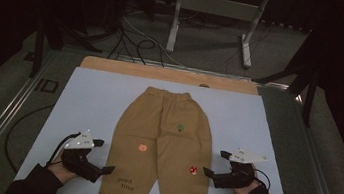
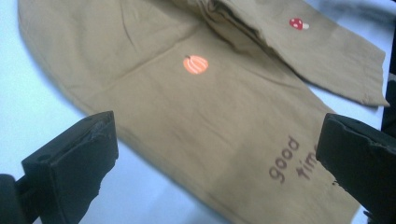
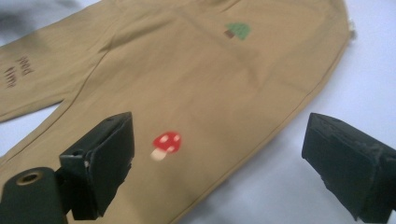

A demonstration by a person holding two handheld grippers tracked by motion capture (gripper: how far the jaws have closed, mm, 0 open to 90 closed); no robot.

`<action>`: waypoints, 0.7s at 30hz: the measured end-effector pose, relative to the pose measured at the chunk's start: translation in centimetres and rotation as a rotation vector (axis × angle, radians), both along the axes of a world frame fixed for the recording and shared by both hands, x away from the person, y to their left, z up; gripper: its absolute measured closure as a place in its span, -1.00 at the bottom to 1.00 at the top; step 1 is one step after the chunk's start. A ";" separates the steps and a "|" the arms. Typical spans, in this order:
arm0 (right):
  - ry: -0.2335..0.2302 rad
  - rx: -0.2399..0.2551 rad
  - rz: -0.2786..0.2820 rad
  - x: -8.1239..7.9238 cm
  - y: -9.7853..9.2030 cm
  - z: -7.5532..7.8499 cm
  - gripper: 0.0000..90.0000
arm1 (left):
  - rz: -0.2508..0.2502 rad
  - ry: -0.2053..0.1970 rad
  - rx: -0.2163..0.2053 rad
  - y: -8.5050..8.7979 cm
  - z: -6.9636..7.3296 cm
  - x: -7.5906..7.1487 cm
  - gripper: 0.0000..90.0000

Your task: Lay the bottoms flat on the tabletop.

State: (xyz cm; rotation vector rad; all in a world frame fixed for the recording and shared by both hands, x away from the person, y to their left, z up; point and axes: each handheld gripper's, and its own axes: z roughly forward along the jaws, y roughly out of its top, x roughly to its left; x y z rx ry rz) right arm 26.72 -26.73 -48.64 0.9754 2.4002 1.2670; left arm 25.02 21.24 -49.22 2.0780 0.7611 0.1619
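- High view: a pair of small tan cotton trousers (image 1: 160,148) is laid flat and spread on a pale blue-white table mat (image 1: 94,97), waistband away from the person, both leg hems toward the near edge. Front side is up, so the prints are readable.
- Prints on the trousers: an orange pumpkin patch (image 1: 142,147) on the left leg, a red mushroom patch (image 1: 193,170) on the right leg, a green tree patch (image 1: 180,127) higher up, and brown "good time" lettering (image 1: 124,183) near the left hem.
- The left gripper (image 1: 101,156) is held by the left hand (image 1: 60,168) just beside the outer edge of the left leg, jaws pointed inward at the cloth. Jaws are wide apart, nothing between them but the leg edge below.
- Left gripper view: the leg's outer seam is framed between the two black jaws, lettering near the far jaw; likely lined up for a pinch on that side edge.
- The right gripper (image 1: 215,164) is held just beside the right leg's outer edge, mirrored to the left one. Jaws are also spread open and clamped on nothing.
- Right gripper view: the mushroom patch (image 3: 166,143) sits near one jaw and the seam edge runs between the jaws, mat under the other jaw.
- Judged: the symmetric placement suggests both side edges are to be grasped together, probably for a fold. No fold is made yet; cloth is still flat.
- A strip of bare wooden tabletop (image 1: 163,73) is seen past the mat's far edge.
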 end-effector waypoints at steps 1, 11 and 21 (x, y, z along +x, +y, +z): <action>-0.001 -0.003 0.002 -0.2 0.0 -0.1 -0.80 | 0.001 0.003 -0.001 0.2 0.0 -0.1 -1.00; 0.008 -0.035 0.001 -2.1 -0.9 -0.2 -0.80 | 0.004 0.014 0.012 1.8 -0.4 -1.2 -1.00; 0.037 -0.073 0.012 -2.4 -1.2 -1.1 -0.80 | -0.011 0.015 0.006 2.2 -0.6 -1.5 -1.00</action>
